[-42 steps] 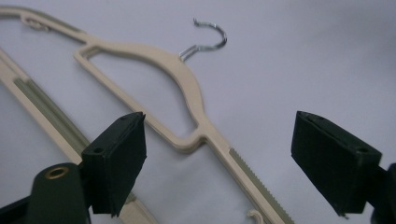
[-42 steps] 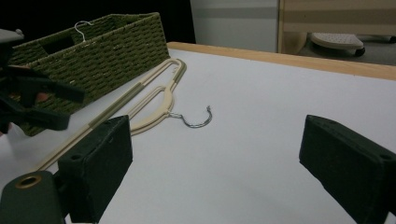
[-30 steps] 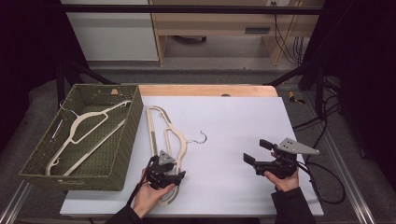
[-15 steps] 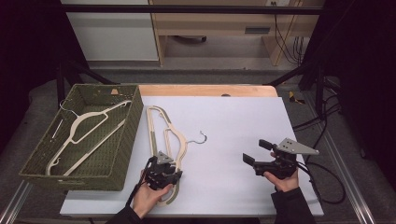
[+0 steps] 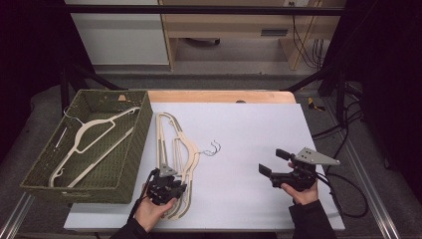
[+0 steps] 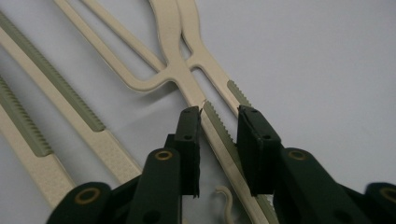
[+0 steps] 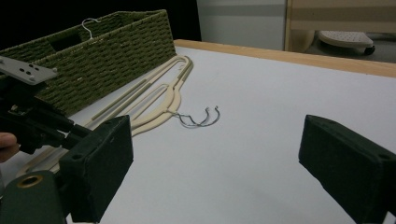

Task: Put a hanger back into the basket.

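While my left gripper [image 5: 166, 180] sits low at the near left of the white table [image 5: 259, 129], its two black fingers [image 6: 189, 135] are spread a little, with one ribbed arm of a cream plastic hanger [image 6: 219, 135] lying between them; from the left gripper view I cannot tell whether the pads are touching that arm yet. I count two cream plastic hangers [image 5: 174, 149] lying flat on the table, overlapped, running from near my left gripper toward the far side just right of the basket. Their two grey wire hooks [image 5: 211, 148] point right, side by side, toward the middle of the table.

The green woven basket [image 5: 132, 149] stands at the left edge of the table, touching or just beside the hangers; I cannot tell which. Inside it I count one more cream hanger [image 5: 89, 137], lying diagonally, its wire hook [image 5: 72, 114] at the far left corner. That makes three hangers in all.

My right gripper [image 5: 273, 164] hovers over the near right of the table, well apart from the hangers, with its two fingers [image 7: 100, 163] spread wide and nothing between them. In the right gripper view I see the bare table between the fingers, with the hangers and basket beyond at the left.
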Available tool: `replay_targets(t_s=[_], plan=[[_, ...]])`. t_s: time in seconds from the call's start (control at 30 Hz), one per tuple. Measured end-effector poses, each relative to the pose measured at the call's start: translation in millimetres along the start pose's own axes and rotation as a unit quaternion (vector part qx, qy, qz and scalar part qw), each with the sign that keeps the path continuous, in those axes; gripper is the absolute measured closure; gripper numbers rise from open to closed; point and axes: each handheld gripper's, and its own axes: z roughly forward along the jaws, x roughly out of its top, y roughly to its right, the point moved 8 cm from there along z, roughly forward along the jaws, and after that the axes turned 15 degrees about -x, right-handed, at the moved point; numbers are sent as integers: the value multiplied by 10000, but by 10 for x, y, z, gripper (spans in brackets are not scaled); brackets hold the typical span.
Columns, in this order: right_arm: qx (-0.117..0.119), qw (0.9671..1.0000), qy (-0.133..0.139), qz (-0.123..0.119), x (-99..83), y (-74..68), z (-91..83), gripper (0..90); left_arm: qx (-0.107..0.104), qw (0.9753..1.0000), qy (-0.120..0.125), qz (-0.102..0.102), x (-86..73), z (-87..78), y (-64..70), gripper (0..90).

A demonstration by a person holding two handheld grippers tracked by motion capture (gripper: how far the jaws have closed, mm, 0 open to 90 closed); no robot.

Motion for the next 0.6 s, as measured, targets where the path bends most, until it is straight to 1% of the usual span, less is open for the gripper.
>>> replay_targets(t_s=[0.03, 0.07, 0.13, 0.17, 0.2, 0.27, 0.3, 0.33, 0.37, 0.4, 0.43, 0.47, 0.53, 0.57, 0.6], plan=[[-8, 10000, 4, 6, 0, 2, 1, 104, -25, 10000, -13, -20, -14, 11, 10, 640], [7, 10000, -5, 11, -3, -5, 5, 104, 16, 10000, 34, -34, -16, 17, 18, 618], [8, 10000, -12, -20, -8, -5, 9, 104, 167, 9998, 33, -69, -21, 21, 16, 630], [14, 10000, -12, 12, -7, -13, 12, 104, 261, 9996, 48, 8, -28, 28, 25, 654], [9, 10000, -13, 7, -7, -13, 15, 104, 379, 9992, 49, 86, -33, 31, 30, 657], [12, 10000, -14, 11, -4, -21, 18, 104, 574, 9981, -59, 219, -42, 35, 49, 673], [30, 10000, -10, 23, 0, -28, 17, 104, 628, 9978, -54, 217, -35, 41, 57, 680], [31, 10000, 6, 22, 6, -34, 16, 104, 625, 9977, -121, 251, -34, 39, 55, 687], [46, 10000, 18, -3, 14, -46, 8, 105, 613, 9977, -152, 228, -30, 32, 47, 706], [46, 10000, 18, -3, 14, -46, 8, 105, 590, 9981, -113, 166, -22, 28, 37, 706], [69, 10000, 17, 6, 15, -57, 8, 106, 498, 9987, -53, 90, -11, 22, 25, 732], [71, 10000, 9, -5, 10, -62, 13, 106, 402, 9992, -70, 26, -6, -1, 7, 736], [68, 10000, -33, -27, -11, -74, 38, 106, 483, 9988, -67, 23, 1, -37, -36, 757], [66, 10000, -59, -39, -20, -78, 46, 106, 497, 9987, -54, -23, 2, -54, -68, 771], [71, 9999, -69, -59, -29, -83, 57, 106, 417, 9991, -37, -98, -1, -73, -98, 785]])
